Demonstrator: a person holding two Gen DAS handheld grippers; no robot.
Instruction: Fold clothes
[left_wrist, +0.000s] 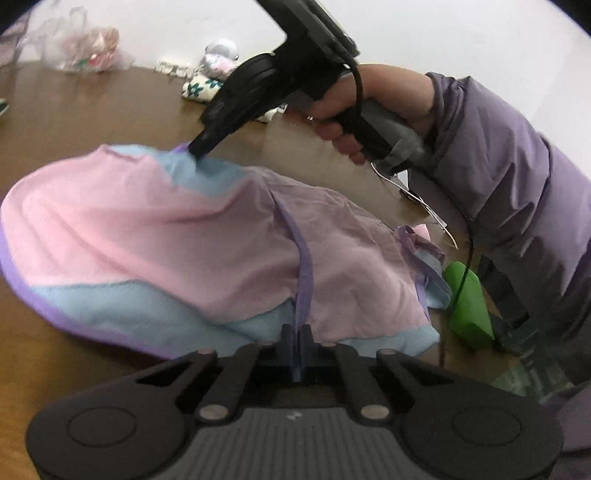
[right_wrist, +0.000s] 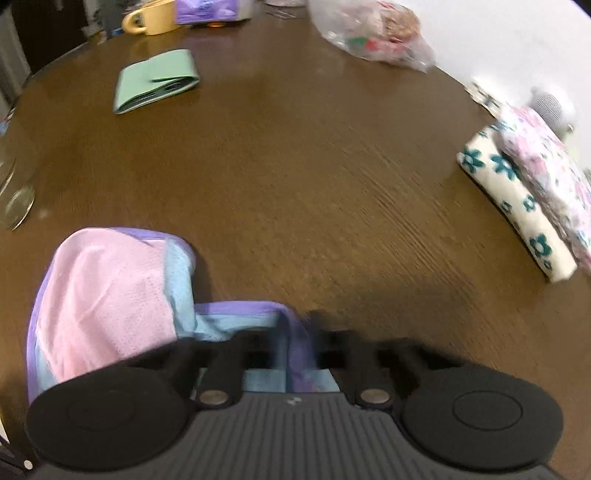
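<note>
A pink, light-blue and purple-trimmed garment (left_wrist: 155, 236) lies spread on the brown wooden table (left_wrist: 92, 122). My left gripper (left_wrist: 298, 338) is shut on its near purple seam at the blue hem. Across the cloth, a hand in a purple sleeve holds my right gripper (left_wrist: 197, 151), pinching the far blue-and-purple edge. In the right wrist view, the right gripper (right_wrist: 301, 332) is shut on that purple hem, and the garment (right_wrist: 103, 295) bunches to its left.
Folded floral clothes (right_wrist: 517, 192) sit at the right, beside a small white object (right_wrist: 552, 105). A folded green cloth (right_wrist: 155, 81), a yellow mug (right_wrist: 151, 18), a clear plastic bag (right_wrist: 376, 33) and a glass (right_wrist: 14, 192) stand farther off. A green object (left_wrist: 469, 306) lies near the person.
</note>
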